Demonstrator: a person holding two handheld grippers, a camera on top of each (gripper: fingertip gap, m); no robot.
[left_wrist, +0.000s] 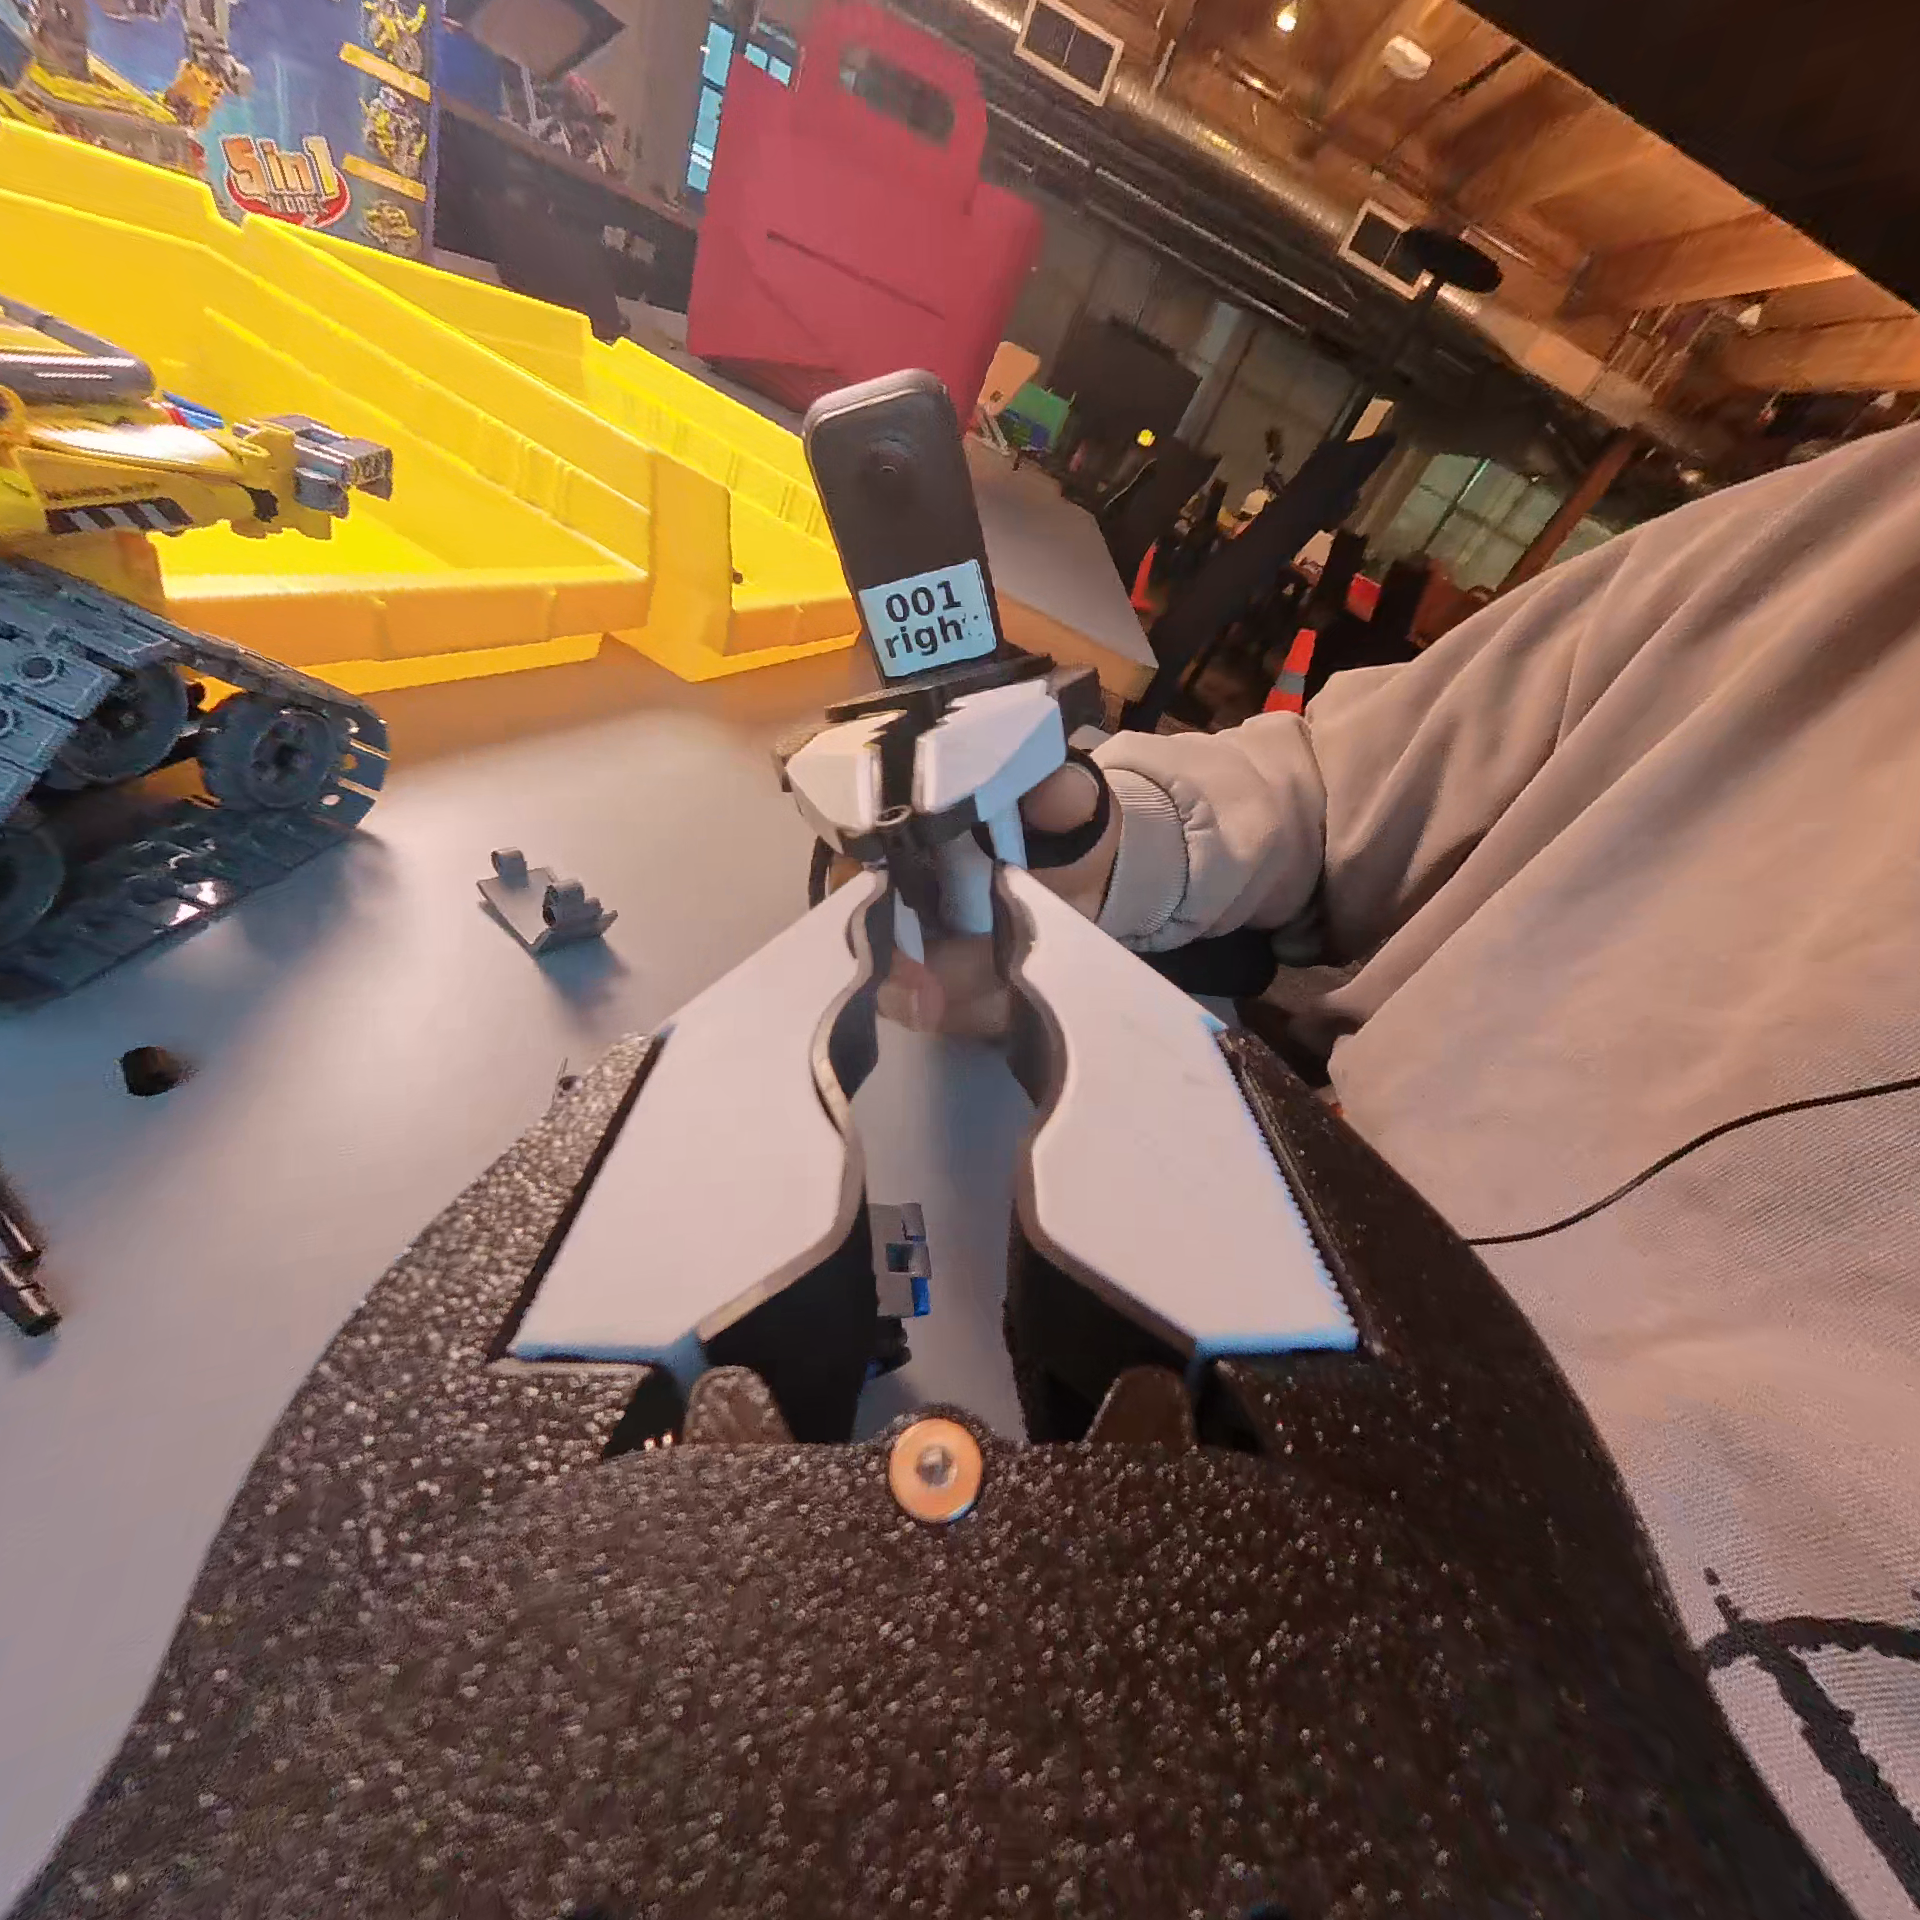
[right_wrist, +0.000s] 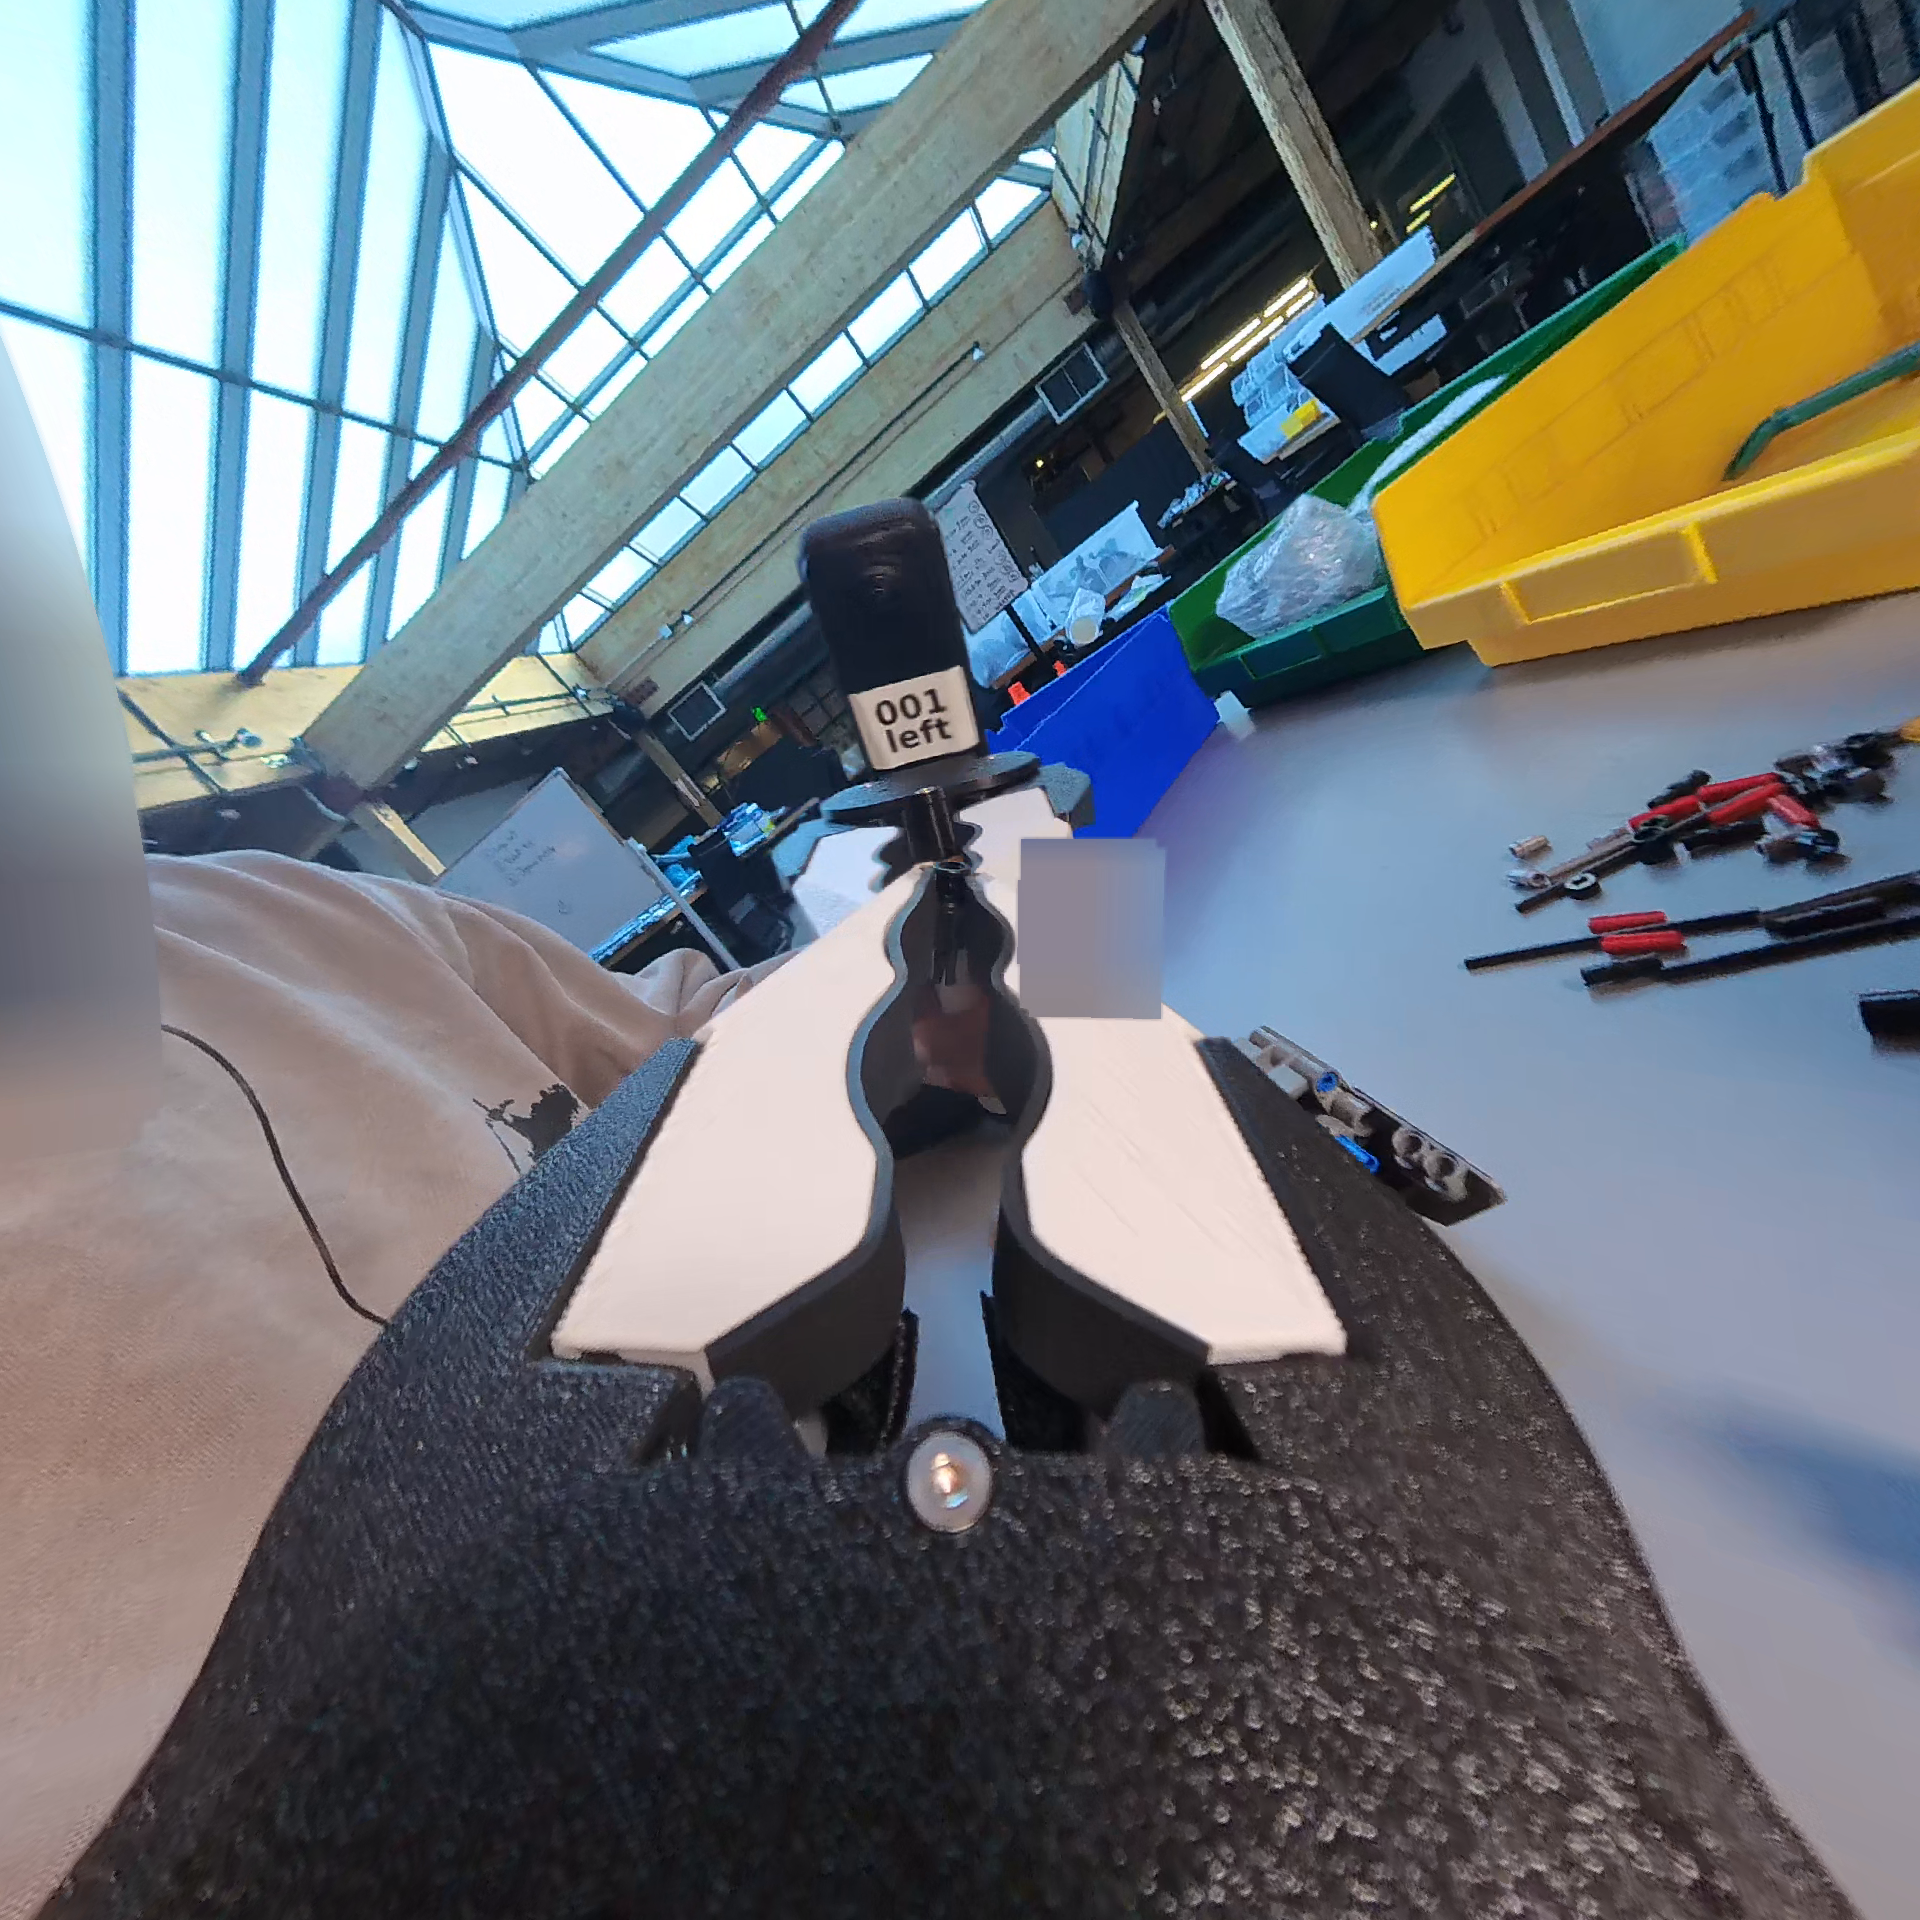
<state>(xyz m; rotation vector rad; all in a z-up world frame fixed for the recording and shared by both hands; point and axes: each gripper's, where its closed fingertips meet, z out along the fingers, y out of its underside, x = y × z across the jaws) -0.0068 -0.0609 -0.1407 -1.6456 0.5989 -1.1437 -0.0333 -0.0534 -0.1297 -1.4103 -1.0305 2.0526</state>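
Jaws of both grippers are drawn almost shut, left gripper and right gripper nose to nose at frame centre. A thin black piece sits between the tips (whose hold, I cannot tell). Steady, aligned hands seem essential. A grey link lies centre-left.
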